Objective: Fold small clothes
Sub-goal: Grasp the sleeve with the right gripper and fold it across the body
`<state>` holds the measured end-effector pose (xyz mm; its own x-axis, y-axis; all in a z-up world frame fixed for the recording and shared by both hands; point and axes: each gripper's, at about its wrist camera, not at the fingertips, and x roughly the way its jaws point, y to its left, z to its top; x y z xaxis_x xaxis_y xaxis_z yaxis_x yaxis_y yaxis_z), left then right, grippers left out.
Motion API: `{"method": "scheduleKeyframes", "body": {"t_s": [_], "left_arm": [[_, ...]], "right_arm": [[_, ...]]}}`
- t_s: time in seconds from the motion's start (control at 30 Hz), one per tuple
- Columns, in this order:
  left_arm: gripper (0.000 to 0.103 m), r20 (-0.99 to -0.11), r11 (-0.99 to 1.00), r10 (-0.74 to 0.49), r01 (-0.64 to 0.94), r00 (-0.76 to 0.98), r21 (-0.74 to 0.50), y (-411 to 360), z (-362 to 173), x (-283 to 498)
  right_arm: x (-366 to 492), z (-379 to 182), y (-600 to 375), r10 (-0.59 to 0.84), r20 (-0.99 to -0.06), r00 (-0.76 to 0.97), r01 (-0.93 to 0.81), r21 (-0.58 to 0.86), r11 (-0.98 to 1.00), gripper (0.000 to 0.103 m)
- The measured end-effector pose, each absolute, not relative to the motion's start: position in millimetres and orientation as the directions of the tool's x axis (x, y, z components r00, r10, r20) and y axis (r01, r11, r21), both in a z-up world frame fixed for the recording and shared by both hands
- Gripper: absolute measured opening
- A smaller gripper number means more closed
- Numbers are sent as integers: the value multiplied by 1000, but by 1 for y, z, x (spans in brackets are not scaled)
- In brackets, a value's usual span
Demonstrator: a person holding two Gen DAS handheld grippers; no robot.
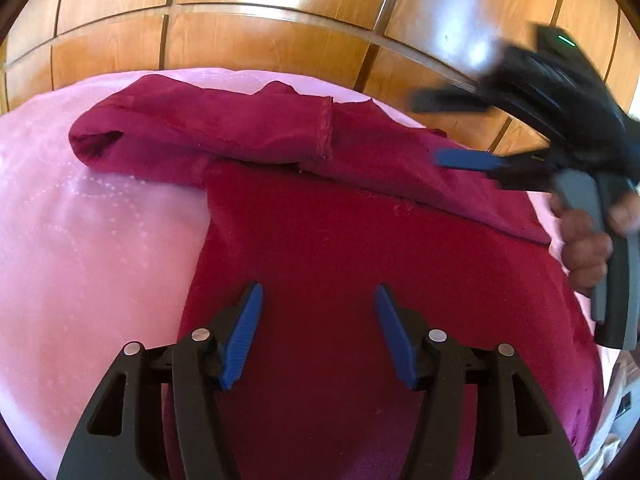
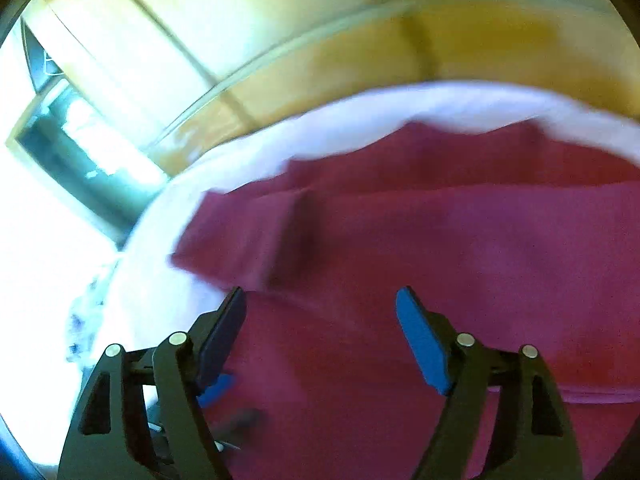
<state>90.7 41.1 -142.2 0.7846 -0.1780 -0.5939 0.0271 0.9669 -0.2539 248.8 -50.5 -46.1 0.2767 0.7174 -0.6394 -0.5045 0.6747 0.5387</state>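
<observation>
While the shirt (image 1: 320,240) lies on the sheet (image 1: 80,220), both the left gripper (image 1: 319,300) and the right gripper (image 2: 320,300) hover spread, pinching nothing.

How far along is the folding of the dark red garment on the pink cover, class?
Done: one sleeve of the dark red garment lies folded across its top, over the pink cover. In hand: nothing; the left claw and right claw are both open above the cloth. Left: the broad body remains spread flat, unfolded.
</observation>
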Motion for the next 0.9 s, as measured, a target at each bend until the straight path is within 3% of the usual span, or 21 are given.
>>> {"method": "scheduleKeyframes", "body": {"t_s": [0.07,0.13,0.2,0.3,0.47,0.63,0.77,0.9], "left_arm": [[60,-587,962,-194,36,786,-269,42,-143,91],[63,-580,960,-203,45,789,-275,42,-145,88],[64,-579,959,-209,50,788,-279,42,-147,88],[66,-575,957,-217,57,789,-284,41,-148,89],[66,-576,958,-216,56,788,-283,39,-148,89],[66,-583,962,-204,51,786,-268,37,-148,91],[66,-588,966,-195,48,785,-256,35,-148,93],[66,-595,970,-182,43,783,-240,34,-147,95]], "right_arm": [[260,-55,-23,702,-667,249,-479,546,688,70],[271,-66,-6,699,-677,230,-441,568,695,58],[278,-70,11,665,-703,253,-428,535,729,24],[269,-56,19,633,-704,321,-460,468,754,7],[231,19,-3,668,-582,463,-570,382,728,6],[213,79,-71,661,-465,589,-559,357,749,5],[216,78,-137,571,-467,675,-461,338,821,5],[231,39,-199,476,-531,701,-306,379,873,5]]}}
